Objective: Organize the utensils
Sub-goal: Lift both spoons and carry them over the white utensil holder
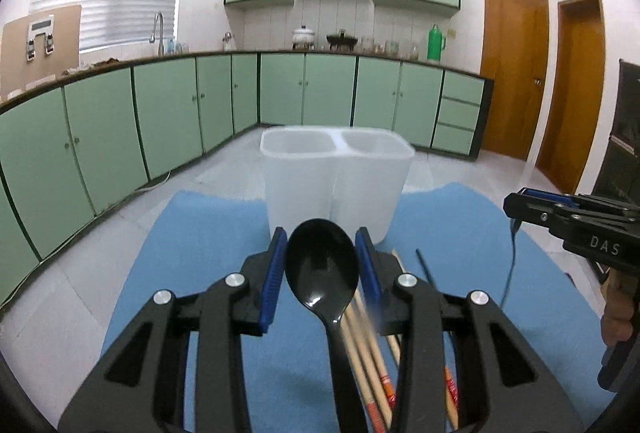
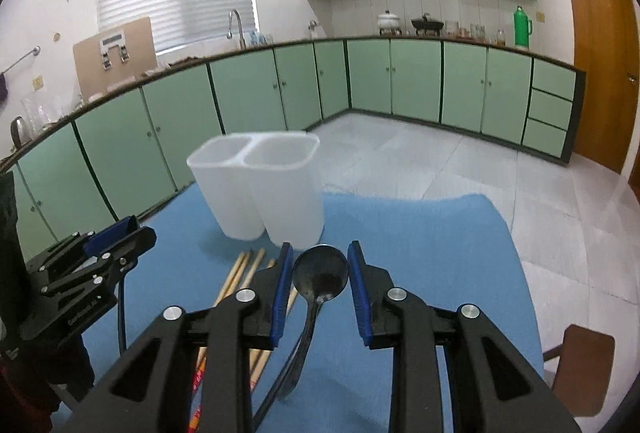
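Plainly, each tool (image 1: 322, 265) grips a glossy black spoon (image 1: 320, 269).

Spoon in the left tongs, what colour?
Glossy black plastic spoon; clearest in the left wrist view.

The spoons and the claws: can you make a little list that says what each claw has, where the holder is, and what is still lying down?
left claw: shut on a black spoon, bowl forward
right claw: shut on a dark metal spoon
holder: white, two compartments, upright on the blue mat, looks empty
chopsticks: lying on the mat in front of the holder
spoons in holder: none yet
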Motion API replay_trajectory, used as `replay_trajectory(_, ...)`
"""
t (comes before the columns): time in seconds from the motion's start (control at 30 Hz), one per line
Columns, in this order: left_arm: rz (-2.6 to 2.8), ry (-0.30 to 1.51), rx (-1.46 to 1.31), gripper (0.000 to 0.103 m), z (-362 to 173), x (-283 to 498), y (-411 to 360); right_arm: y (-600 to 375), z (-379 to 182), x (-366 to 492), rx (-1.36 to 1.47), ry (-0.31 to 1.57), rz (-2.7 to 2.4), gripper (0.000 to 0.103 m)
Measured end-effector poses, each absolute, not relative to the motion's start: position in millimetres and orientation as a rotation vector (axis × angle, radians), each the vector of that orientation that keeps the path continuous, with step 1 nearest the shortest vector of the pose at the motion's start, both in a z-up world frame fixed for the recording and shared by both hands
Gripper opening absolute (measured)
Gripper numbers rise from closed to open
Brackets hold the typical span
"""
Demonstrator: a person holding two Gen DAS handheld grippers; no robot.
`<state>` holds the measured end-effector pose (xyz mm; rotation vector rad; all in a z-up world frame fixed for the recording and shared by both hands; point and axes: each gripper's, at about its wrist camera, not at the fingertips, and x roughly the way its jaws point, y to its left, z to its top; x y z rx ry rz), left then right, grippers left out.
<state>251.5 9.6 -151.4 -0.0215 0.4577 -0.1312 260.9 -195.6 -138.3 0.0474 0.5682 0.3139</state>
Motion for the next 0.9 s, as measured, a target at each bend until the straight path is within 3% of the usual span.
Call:
replay_trajectory(0.23,-0.131,0.382,-0.046,0.034,-127.7,246.2,5.8,-200.0,-102.5,261.4,0.050,0.472,0.339,0.028)
replay_trajectory(0.43,-0.148,0.246,-0.092,0.034,-75.5,252.6,10.4,-207.7,-60.1,278.3,0.090,0.406,0.403,0.028)
replay_trajectory(0.7,-0.162,0.107,-0.122,0.034,-20.7,320.5,4.4,-200.3,-23.7,335.4,0.122,0.370,0.449,0.028)
replay_trajectory(0.9,-0.156,0.117,-0.144,0.034,-26.9,373.6,2.7,-186.5,-25.6,385.9,0.127,0.387,0.414,0.028)
